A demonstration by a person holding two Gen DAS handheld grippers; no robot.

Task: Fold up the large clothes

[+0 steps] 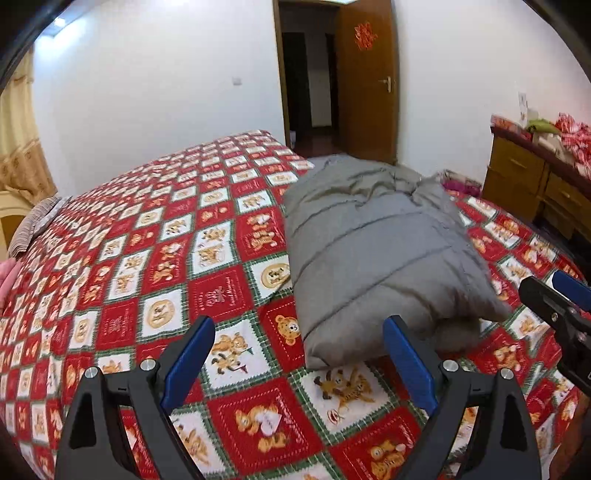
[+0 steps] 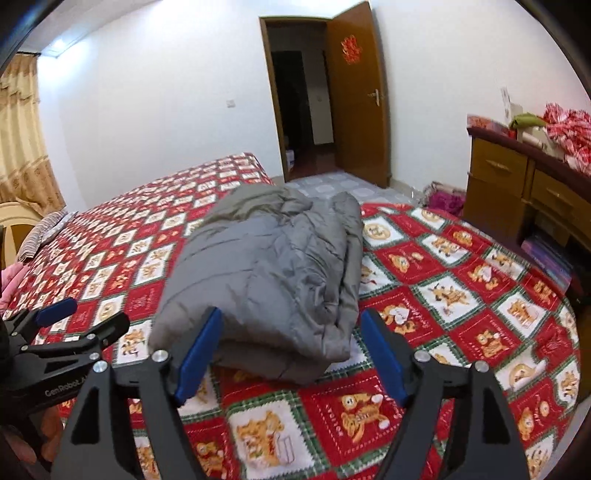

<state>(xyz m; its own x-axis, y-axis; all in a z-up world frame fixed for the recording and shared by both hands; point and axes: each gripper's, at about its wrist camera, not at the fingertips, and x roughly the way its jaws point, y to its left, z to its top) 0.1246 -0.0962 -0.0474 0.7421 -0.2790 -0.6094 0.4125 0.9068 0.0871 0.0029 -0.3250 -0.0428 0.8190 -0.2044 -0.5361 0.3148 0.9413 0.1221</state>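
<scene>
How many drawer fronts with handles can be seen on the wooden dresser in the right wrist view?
2: one drawer front at the wooden dresser's left end, another drawer front to its right, nearer the picture's edge. More may lie beyond the frame.

Even, fairly bright indoor light, with a glare patch on the ceiling [image 1: 59,23] at upper left. Fisheye bending curves the walls; dark vignette fills the corners. Slight motion blur softens everything.

The dresser [image 2: 524,192] is cut off by the frame edge.
</scene>
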